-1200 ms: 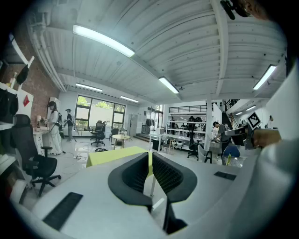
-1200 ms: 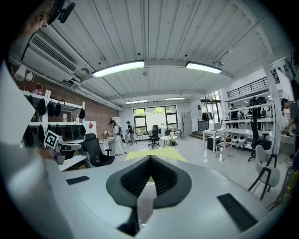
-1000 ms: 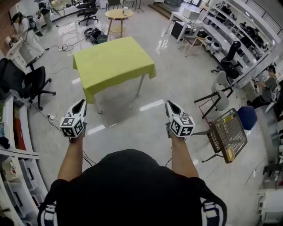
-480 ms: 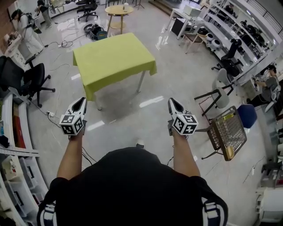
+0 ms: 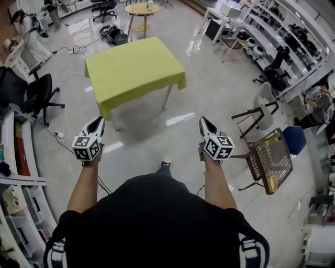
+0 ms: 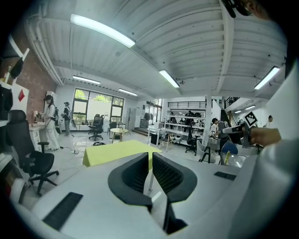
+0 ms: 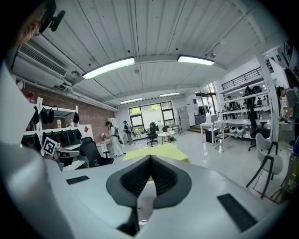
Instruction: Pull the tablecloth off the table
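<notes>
A yellow-green tablecloth (image 5: 133, 70) covers a small table with thin metal legs (image 5: 167, 97) and hangs over its edges; it lies flat. Both grippers are held out at waist height, well short of the table and touching nothing. My left gripper (image 5: 97, 121) points at the table's near left corner, its jaws shut with only a thin slit between them. My right gripper (image 5: 203, 120) is level with it on the right, jaws shut and empty. In the left gripper view the cloth (image 6: 117, 151) shows beyond my left gripper (image 6: 150, 156). In the right gripper view the cloth (image 7: 163, 151) shows past my right gripper (image 7: 150, 158).
A black office chair (image 5: 39, 97) stands left of the table, with cables on the floor near it. Behind the table are a round wooden table (image 5: 142, 9) and a person (image 5: 29, 36) at far left. A wire-mesh chair (image 5: 269, 159) and shelving stand to the right.
The person has stepped toward the table: it looks slightly larger and a shoe now shows below. Both grippers keep their place before the body, jaws unchanged.
</notes>
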